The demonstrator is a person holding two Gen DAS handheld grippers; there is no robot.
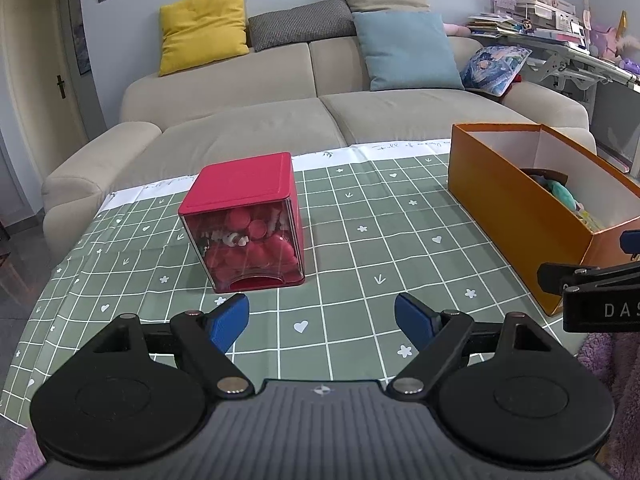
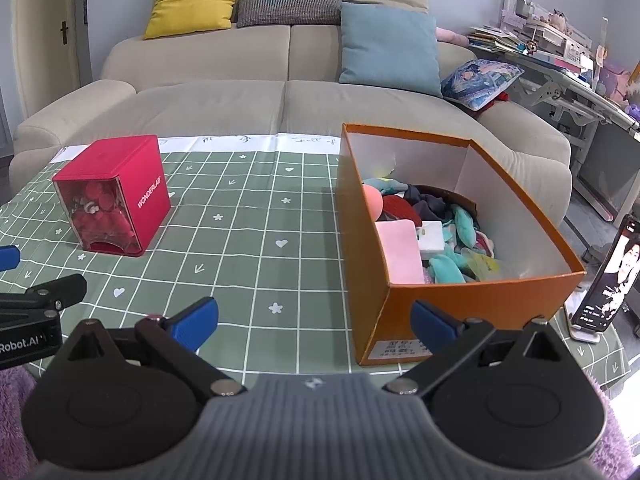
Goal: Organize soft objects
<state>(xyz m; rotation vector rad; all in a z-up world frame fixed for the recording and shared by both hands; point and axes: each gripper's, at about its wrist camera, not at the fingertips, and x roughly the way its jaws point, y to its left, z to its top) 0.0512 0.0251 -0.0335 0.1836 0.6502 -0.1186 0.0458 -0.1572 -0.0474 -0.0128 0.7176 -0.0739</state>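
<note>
Jaws spread wide and holding nothing on left gripper (image 1: 322, 318) and right gripper (image 2: 315, 322), red box (image 1: 246, 222) on checked tablecloth (image 1: 352, 240), orange box (image 2: 460, 296) holding soft toys (image 2: 452, 256).

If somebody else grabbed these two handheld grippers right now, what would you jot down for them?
Left gripper: open, holding nothing, hovering over the green checked tablecloth just in front of the red cube box.
Right gripper: open, holding nothing, at the near end of the orange box.
The orange box already holds a heap of soft items: teal, pink, red and dark pieces.
The red cube box stands closed on the cloth, red pieces visible through its clear front.
No loose soft items show on the cloth, so the sorting looks largely done. Left: perhaps deal with the red cube box; I cannot tell.
</note>
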